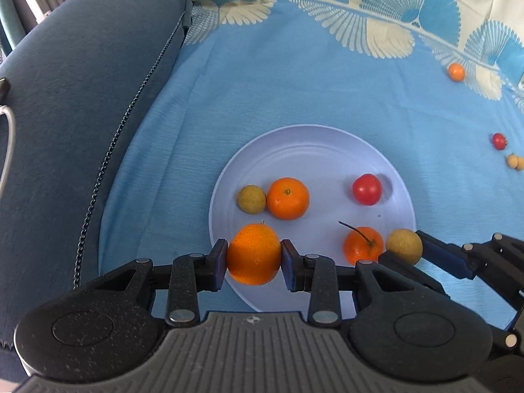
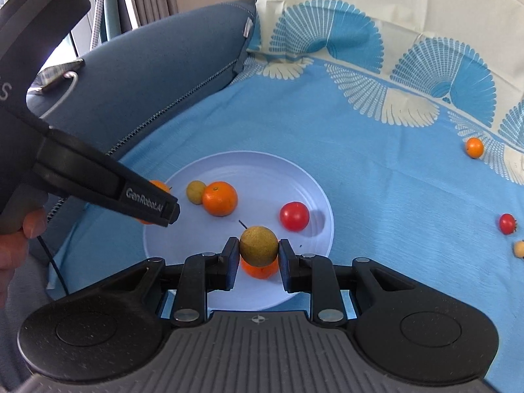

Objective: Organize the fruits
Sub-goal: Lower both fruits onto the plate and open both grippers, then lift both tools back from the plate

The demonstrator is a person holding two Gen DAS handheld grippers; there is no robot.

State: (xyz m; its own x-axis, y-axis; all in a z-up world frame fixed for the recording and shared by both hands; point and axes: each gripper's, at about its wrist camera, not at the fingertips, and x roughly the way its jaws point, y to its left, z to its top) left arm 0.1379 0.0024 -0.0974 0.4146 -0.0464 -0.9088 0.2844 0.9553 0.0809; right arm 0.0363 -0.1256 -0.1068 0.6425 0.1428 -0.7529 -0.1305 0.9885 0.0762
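Note:
A pale blue plate [image 1: 314, 150] [image 2: 262, 170] lies on the blue cloth. My left gripper [image 1: 254, 255] is shut on an orange [image 1: 254, 253] over the plate's near left rim. My right gripper [image 2: 258, 250] is shut on a brown-green longan [image 2: 258, 245] [image 1: 404, 245] over the plate's near part, above a stemmed orange [image 1: 362, 245] [image 2: 260, 270]. On the plate also lie an orange [image 1: 288, 198] [image 2: 219, 198], a second longan [image 1: 251, 198] [image 2: 195, 191] and a red tomato [image 1: 367, 189] [image 2: 294, 216].
Loose on the cloth to the right are a small orange [image 1: 456, 72] [image 2: 474, 147], a red tomato [image 1: 499, 140] [image 2: 507, 223] and a pale longan [image 1: 514, 161] [image 2: 519, 249]. A dark blue zipped cushion [image 1: 82, 98] [image 2: 147, 75] borders the left side.

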